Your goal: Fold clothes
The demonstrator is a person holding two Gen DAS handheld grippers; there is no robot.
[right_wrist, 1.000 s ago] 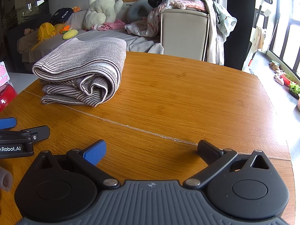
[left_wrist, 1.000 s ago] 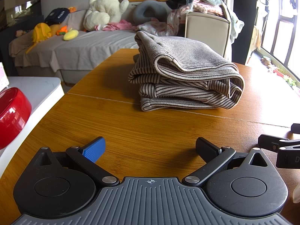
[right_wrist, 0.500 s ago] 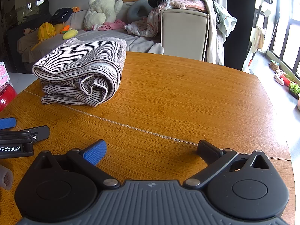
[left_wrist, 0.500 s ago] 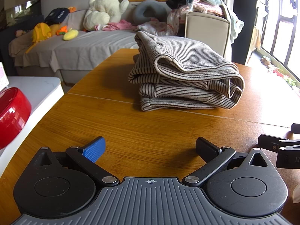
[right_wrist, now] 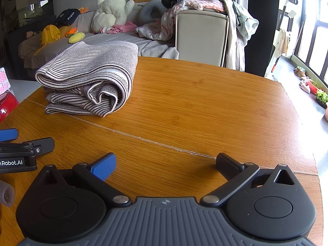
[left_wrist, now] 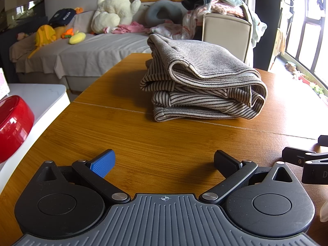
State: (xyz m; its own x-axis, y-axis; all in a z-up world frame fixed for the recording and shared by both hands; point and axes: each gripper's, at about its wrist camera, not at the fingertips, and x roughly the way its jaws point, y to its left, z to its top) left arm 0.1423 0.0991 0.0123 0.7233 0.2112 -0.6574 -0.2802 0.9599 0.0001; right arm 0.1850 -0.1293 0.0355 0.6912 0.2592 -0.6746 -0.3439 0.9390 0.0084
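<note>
At the far left, off the table's left edge, a red bowl (left_wrist: pixel 12 127) sits on a white side surface (left_wrist: pixel 37 94), just as it did a second ago. The left gripper (left_wrist: pixel 164 163) hovers low over the near part of the wooden table (left_wrist: pixel 114 135), its jaws spread wide with nothing between them; its blue pad (left_wrist: pixel 103 165) and black pad (left_wrist: pixel 226 164) stand exactly where they stood in the earlier left wrist frames. Ahead of it, toward the far left corner of the table, the folded striped garment (left_wrist: pixel 203 86) lies in a thick stack, its rolled folds facing the near edge; its shape and place have not changed. In the right wrist view the same garment (right_wrist: pixel 90 80) lies left of centre, just beyond the seam that crosses the table (right_wrist: pixel 205 106). The right gripper (right_wrist: pixel 166 164) sits near the table's near right edge, jaws equally wide apart and empty, with the left gripper's fingertips showing at that view's left border, unmoved. Behind the table a sofa (left_wrist: pixel 86 51) carries a plush toy (left_wrist: pixel 114 8), and a heap of clothes (right_wrist: pixel 203 0) drapes over a beige chair back (right_wrist: pixel 202 37). Nothing differs between the frames.
</note>
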